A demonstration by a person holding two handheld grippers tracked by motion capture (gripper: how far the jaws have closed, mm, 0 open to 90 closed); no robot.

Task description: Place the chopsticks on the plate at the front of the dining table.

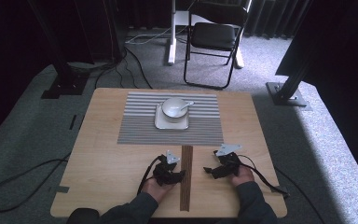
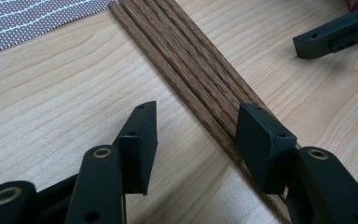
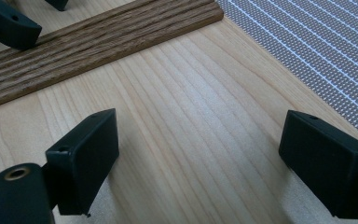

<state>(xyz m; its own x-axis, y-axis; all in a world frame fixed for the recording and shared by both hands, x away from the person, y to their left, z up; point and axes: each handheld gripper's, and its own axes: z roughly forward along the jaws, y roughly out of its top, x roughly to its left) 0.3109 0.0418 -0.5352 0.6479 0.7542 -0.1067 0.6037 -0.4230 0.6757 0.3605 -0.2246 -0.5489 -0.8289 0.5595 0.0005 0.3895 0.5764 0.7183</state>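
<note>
A dark ribbed wooden strip (image 1: pixel 186 177) lies lengthwise on the table, running from the striped placemat (image 1: pixel 135 130) to the near edge. My left gripper (image 1: pixel 180 174) sits just left of the strip, pointing at it. In the left gripper view its jaws (image 2: pixel 196 121) stand apart: one over bare table, the other over the strip (image 2: pixel 191 70), with no pad pressing on it. My right gripper (image 1: pixel 208 170) rests right of the strip, open over bare tabletop (image 3: pixel 200 135). The strip (image 3: pixel 88 42) lies beyond it.
A grey bowl (image 1: pixel 175 107) with a spoon (image 1: pixel 187 105) stands on a white square plate (image 1: pixel 161 122) on the placemat. A folding chair (image 1: pixel 214 37) and frame posts stand on the carpet behind the table. Cables trail from both grippers.
</note>
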